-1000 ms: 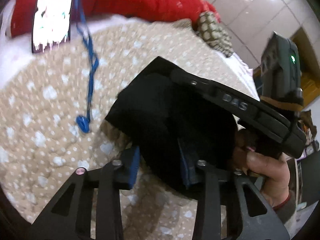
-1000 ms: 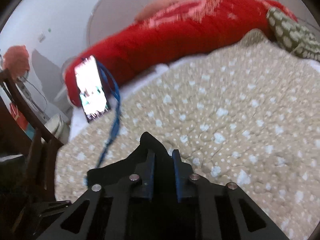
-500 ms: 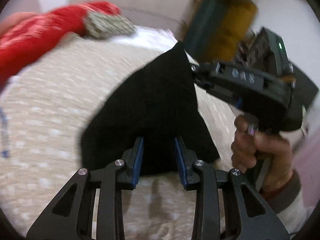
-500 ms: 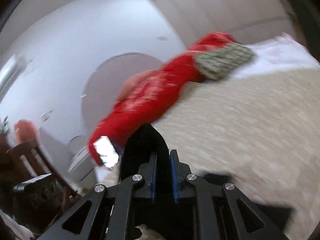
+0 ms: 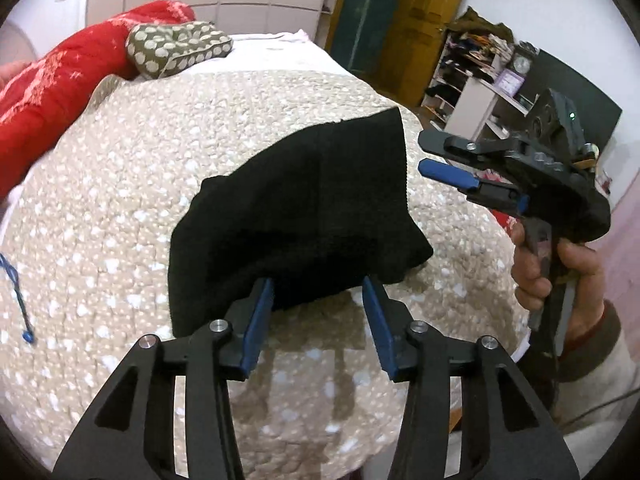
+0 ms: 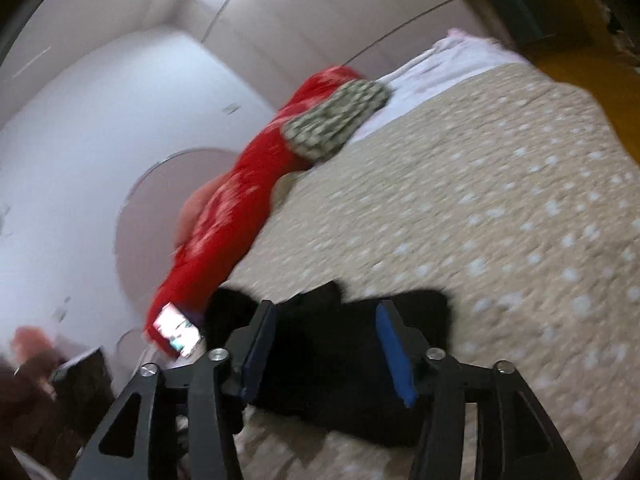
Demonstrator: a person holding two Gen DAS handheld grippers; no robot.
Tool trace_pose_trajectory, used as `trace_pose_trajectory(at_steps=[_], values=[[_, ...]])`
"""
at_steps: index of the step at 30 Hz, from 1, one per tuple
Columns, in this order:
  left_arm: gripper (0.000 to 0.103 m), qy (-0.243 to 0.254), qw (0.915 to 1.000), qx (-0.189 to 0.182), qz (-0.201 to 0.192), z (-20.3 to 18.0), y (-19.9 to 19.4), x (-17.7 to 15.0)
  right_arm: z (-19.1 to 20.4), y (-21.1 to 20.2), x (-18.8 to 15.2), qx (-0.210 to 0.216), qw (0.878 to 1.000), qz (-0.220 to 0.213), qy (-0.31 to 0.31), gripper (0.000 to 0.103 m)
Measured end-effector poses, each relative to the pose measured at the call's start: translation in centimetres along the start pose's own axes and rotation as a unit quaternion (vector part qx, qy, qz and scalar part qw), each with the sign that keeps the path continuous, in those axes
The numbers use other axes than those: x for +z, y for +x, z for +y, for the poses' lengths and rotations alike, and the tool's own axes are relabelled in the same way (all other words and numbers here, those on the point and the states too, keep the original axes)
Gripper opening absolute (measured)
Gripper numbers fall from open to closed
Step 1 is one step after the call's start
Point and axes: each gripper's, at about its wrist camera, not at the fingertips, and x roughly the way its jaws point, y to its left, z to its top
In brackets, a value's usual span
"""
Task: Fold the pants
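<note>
Left wrist view: your left claw (image 5: 318, 300) opening, blue pads flank near edge of folded black knit pants (image 5: 304, 216), not pressing. Pants lie on beige white-dotted quilted bedspread (image 5: 120, 200), near bed's right edge. Your right claw (image 5: 440, 158) beside pants' far corner, jaws apart, empty; lettering on it unreadable. Bare quilt left.

Right wrist view: blurred. Right claw (image 6: 324, 344) opening over pants (image 6: 336, 364); pants' near part hidden. Glowing phone screen (image 6: 176, 328) unreadable.
</note>
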Motion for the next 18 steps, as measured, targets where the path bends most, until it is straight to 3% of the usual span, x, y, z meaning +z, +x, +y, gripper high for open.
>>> trace_pose_trajectory(at_steps=[5,10,11,12,14,16,18], values=[[0.046,-0.014,0.9997,-0.004,0.021,0.2,2.1,-0.7,1.5,1.7,-1.8,0.08,0.996,0.012,0.024,0.067],[0.046,-0.025,0.9992,-0.012,0.028,-0.1,1.5,-1.5,1.2,5.7,-3.0,0.068,0.995,0.059,0.049,0.067],[0.046,-0.019,0.9994,-0.008,0.027,-0.1,0.8,-1.8,1.2,6.7,-3.2,0.061,0.995,0.069,0.045,0.061],[0.046,-0.015,0.9996,-0.003,0.024,0.0,0.2,-2.1,1.4,7.4,-3.4,0.058,0.995,0.076,0.039,0.038],[0.046,-0.015,0.9997,0.017,0.011,0.7,-1.3,-2.4,2.4,8.8,-3.3,0.06,0.994,0.091,0.018,0.015],[0.046,-0.03,0.9987,0.04,-0.001,2.2,-2.5,-2.5,4.6,9.4,-2.1,0.045,0.994,0.092,-0.033,0.011],[0.046,-0.061,0.9962,0.062,-0.014,4.1,-3.6,-2.0,8.7,8.9,0.0,0.057,0.989,0.074,-0.116,0.01]])
